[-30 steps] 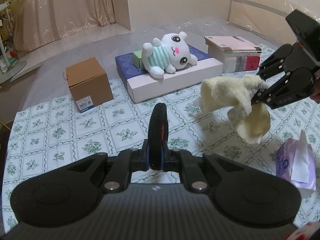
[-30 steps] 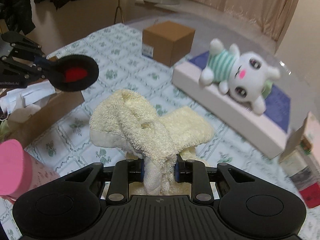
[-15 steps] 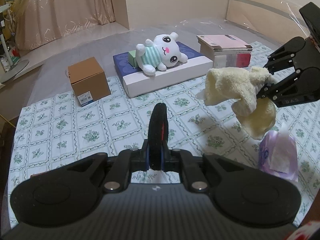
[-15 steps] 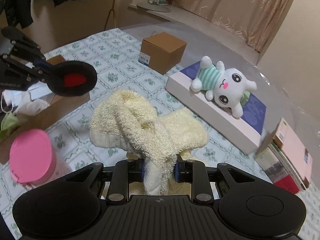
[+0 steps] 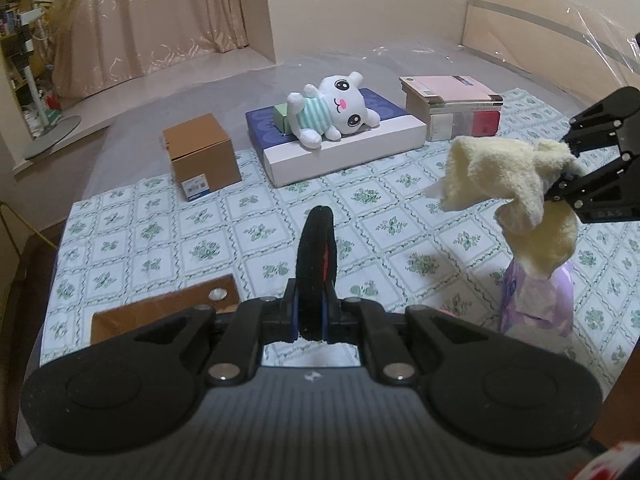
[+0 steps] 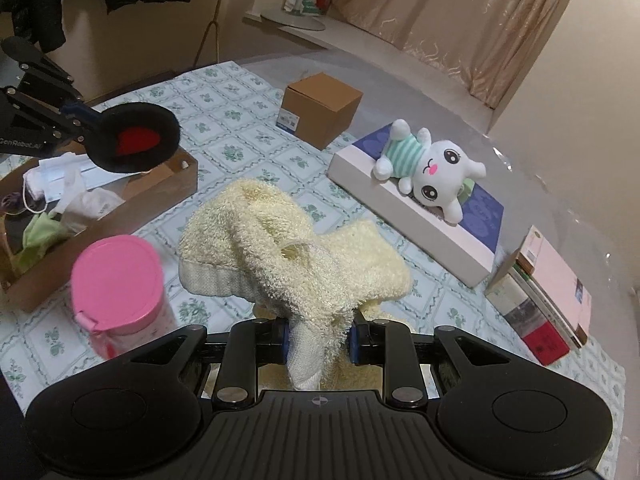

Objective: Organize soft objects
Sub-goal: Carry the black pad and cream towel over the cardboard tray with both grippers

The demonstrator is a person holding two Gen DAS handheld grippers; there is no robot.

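Right gripper (image 6: 318, 344) clenched on bunched cream towel (image 6: 288, 248), lifted clear of patterned cloth (image 5: 256, 236) for carrying. Left gripper (image 5: 314, 318) pinches black earmuff pad (image 5: 316, 264) edge-on, also aloft. Open cardboard tray (image 6: 160, 196) of soft odds just beside: likely destination. Plush bunny (image 6: 432, 166) waits on flat box (image 6: 420, 224).

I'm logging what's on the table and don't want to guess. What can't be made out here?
- Open cardboard tray: contents run off the right wrist view's left edge.
- Book stack: titles too small.
- Purple packet: label partly hidden by the yellow towel, left wrist view.
- Brown box: label print too small.
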